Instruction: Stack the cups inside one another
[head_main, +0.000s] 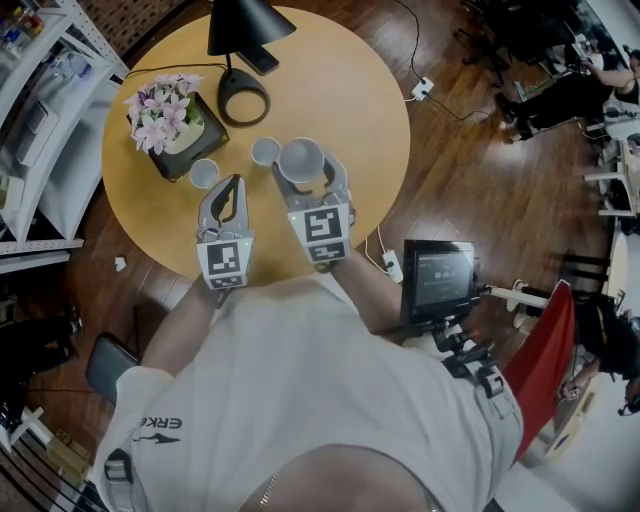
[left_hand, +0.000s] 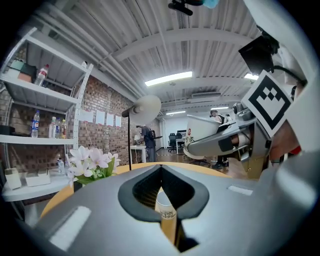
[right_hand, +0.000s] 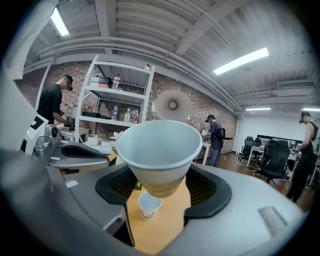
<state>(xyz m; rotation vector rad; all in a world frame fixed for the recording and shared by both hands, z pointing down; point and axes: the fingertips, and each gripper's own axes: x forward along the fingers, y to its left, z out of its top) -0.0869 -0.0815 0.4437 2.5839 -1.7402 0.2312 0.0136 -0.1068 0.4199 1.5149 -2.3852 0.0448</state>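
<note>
The surface is one round table (head_main: 340, 110) with a tan wooden top, standing on a dark plank floor (head_main: 480, 180). The room is an open office with a brick wall (left_hand: 100, 100), strip lights (left_hand: 168, 78) on a ribbed ceiling and one white shelf unit (head_main: 40, 120). People and office chairs show far off in the gripper views.

One flower pot (head_main: 165, 125) with pale pink blooms stands on the table. One black desk lamp (head_main: 243, 100) has its round base just beside the pot.

There are three white cups. The first cup (head_main: 203, 173) stands on the table just beside the flower pot, at the corner of the pot nearest the person. The second cup (head_main: 266, 151) stands on the table farther from the pot, near the lamp base. The third cup (head_main: 300, 160) is the farthest from the pot and is clear of the table, just beside the second cup.

There are two grippers. The right gripper (head_main: 303, 168) has its jaws spread wide around the third cup and pinches it at the sides, mouth towards the camera. The second cup shows below it on the tabletop. The left gripper (head_main: 233, 183) has its jaws pressed together and holds nothing. It hangs on the person's side of the first cup, near the pot.
</note>
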